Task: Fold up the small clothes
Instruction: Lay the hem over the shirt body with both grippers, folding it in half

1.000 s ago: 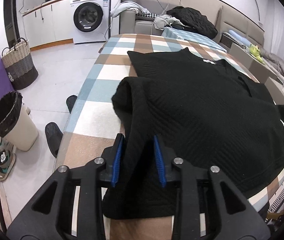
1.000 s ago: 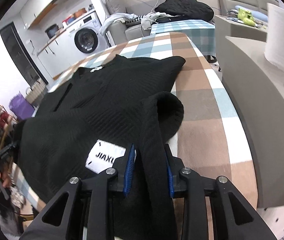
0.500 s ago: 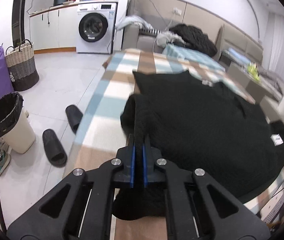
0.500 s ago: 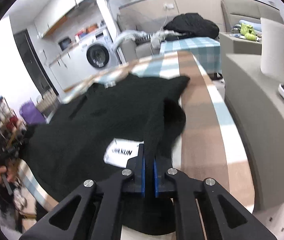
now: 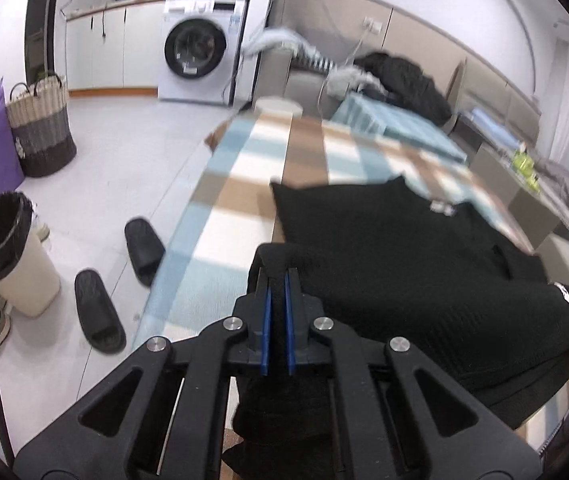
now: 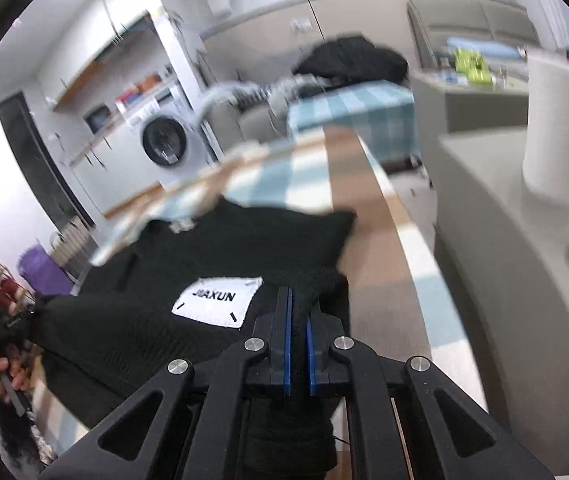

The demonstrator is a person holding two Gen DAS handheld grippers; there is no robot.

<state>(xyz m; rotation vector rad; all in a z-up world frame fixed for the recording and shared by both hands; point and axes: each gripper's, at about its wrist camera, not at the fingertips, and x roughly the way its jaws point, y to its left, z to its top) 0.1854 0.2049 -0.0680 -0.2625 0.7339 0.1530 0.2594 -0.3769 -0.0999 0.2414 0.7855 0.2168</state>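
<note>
Left gripper (image 5: 277,280) clenched on a fold of the black sweater (image 5: 404,272); right gripper (image 6: 298,300) likewise clamped on its other corner, beside the white label (image 6: 218,300). Garment raised at both pinched ends, the rest spread flat over the checked table (image 5: 236,184). Farther off: slippers (image 5: 100,312), bin (image 5: 8,256), washing machine (image 5: 200,50).

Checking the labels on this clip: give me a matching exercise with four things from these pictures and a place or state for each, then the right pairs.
Things:
1. black sweater
2. slippers
3. paper roll
4. bin

Places or states:
A. standing on the grey counter
B. lined with a black bag
C. pinched at its near edge by both grippers
D. lying on the floor beside the table

Pairs: 1-C, 2-D, 3-A, 4-B
</note>
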